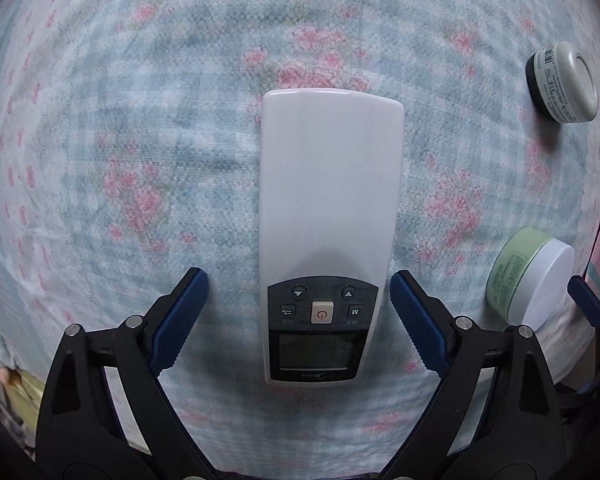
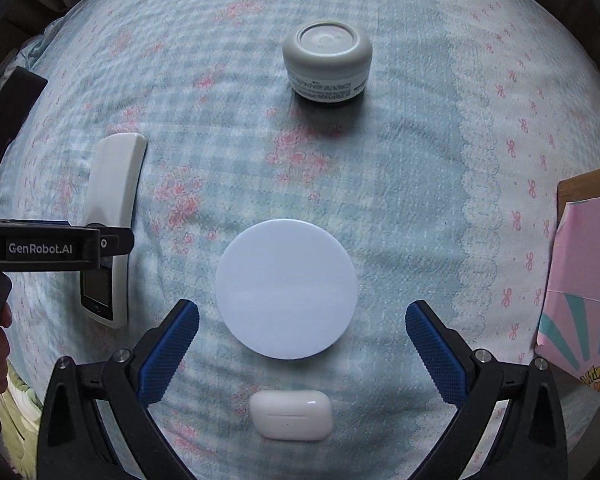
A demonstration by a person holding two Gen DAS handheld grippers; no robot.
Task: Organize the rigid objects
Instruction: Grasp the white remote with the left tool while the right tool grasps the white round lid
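A white remote control (image 1: pixel 328 208) lies on the floral bedspread, its button and screen end between the open fingers of my left gripper (image 1: pixel 299 294), which hovers over it without touching. It also shows in the right wrist view (image 2: pixel 112 200), partly behind the left gripper body (image 2: pixel 52 249). A green jar with a white lid (image 1: pixel 528 276) sits to its right; in the right wrist view its lid (image 2: pixel 287 294) lies just ahead of my open, empty right gripper (image 2: pixel 302 330). A grey-lidded jar (image 2: pixel 327 62) stands farther off. A white earbud case (image 2: pixel 291 414) lies between the right gripper's arms.
The grey-lidded jar also shows at the far right of the left wrist view (image 1: pixel 562 82). A pink patterned box with cardboard (image 2: pixel 584 284) lies at the right edge of the bed. The bedspread (image 2: pixel 400 200) covers the whole surface.
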